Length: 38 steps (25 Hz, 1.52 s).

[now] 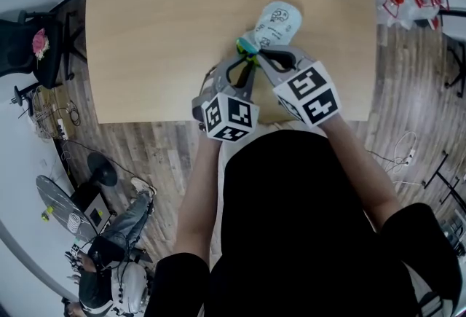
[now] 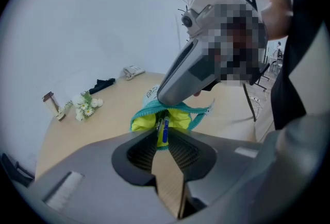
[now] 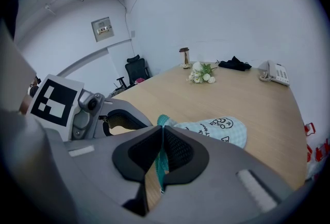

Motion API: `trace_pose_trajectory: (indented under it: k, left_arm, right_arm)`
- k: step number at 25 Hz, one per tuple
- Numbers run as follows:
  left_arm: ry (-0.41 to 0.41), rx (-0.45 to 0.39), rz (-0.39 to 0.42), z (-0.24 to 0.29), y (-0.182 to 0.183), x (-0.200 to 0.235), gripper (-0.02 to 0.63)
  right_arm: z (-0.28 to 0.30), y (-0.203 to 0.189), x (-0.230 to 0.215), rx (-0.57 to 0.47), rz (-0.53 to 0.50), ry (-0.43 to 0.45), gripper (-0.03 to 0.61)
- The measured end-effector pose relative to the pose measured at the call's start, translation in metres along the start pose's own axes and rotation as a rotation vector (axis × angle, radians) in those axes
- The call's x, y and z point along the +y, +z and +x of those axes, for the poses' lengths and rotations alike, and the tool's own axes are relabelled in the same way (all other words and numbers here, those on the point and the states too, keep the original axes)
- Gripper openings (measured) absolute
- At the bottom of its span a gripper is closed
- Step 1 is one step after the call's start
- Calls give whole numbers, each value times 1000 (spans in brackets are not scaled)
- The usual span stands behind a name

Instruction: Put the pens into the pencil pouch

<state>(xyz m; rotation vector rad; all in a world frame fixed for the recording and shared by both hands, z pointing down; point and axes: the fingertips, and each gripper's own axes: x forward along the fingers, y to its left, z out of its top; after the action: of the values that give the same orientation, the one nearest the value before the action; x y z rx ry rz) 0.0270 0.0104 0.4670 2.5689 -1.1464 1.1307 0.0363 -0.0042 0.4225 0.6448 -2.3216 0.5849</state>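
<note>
pouch: pale teal checked fabric, cartoon prints, yellow lining; upper centre, on wooden table
left gripper: parted, blue pen between tips
right gripper: clenched on pouch zipper edge

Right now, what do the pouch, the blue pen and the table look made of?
The pouch looks like soft matte cloth: it sags and bears prints. The pen is smooth blue, probably plastic. The table shows pale wood grain; solid or laminate, I cannot tell.
</note>
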Motion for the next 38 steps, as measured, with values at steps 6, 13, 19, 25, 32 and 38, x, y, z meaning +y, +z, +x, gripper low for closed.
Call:
trace_pose_trajectory:
  k: [6,13,19,25,32,38]
  left_arm:
    - [38,-8,-22,-14,7,9,66]
    - [81,-43,-62,-29,20,24,64]
    - [106,-74,-69,-38,35,34,64]
    - [140,-114,-86,-47,52,48,64]
    - [156,-150,-116,-53,65,57,64]
    - [157,-175,-144,-55,75,61,54]
  right_arm:
    - [-2,7,0,-27,9,10,21]
    - [-5,20,-4,-48,20,14,20]
    - [-14,34,-4,-87,26,18,20]
    - [-25,52,-11,-135,25,4,20]
    - [-31,58,-26,-152,23,-28,20]
    - [-36,59,-40,-176,22,-61,20]
